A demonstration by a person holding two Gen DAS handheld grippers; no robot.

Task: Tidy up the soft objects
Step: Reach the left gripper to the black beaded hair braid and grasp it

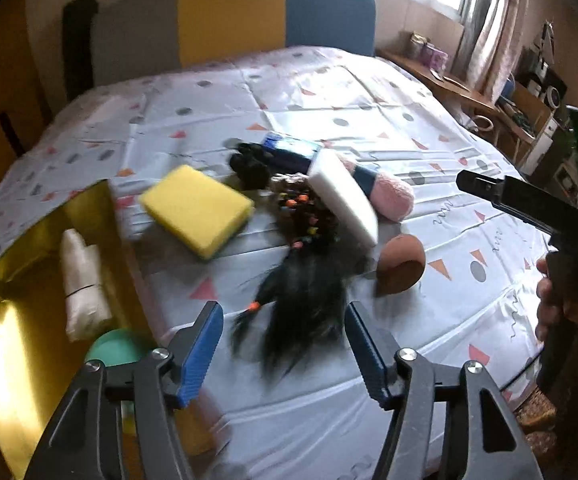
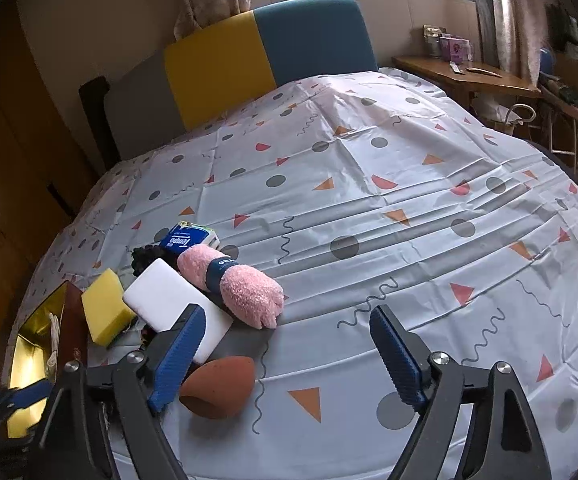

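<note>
A black hair piece with coloured beads (image 1: 305, 300) lies on the patterned sheet (image 1: 369, 92). My left gripper (image 1: 285, 344) is open and its blue fingers flank the loose end of the hair without pressing it. Behind the hair lie a yellow sponge (image 1: 197, 210), a white sponge (image 1: 345, 200), a pink rolled towel (image 1: 393, 196) and a brown egg-shaped sponge (image 1: 401, 264). My right gripper (image 2: 289, 320) is open with only bare sheet between its fingers. The brown sponge (image 2: 217, 388) sits just right of its left finger.
A gold-lined box (image 1: 17, 320) at the left holds a white roll (image 1: 83, 280) and a green ball (image 1: 115, 348). A blue tissue pack (image 2: 185, 238) and a black bundle (image 1: 249, 168) lie behind the pile. A wooden side table (image 2: 469, 76) stands at the right.
</note>
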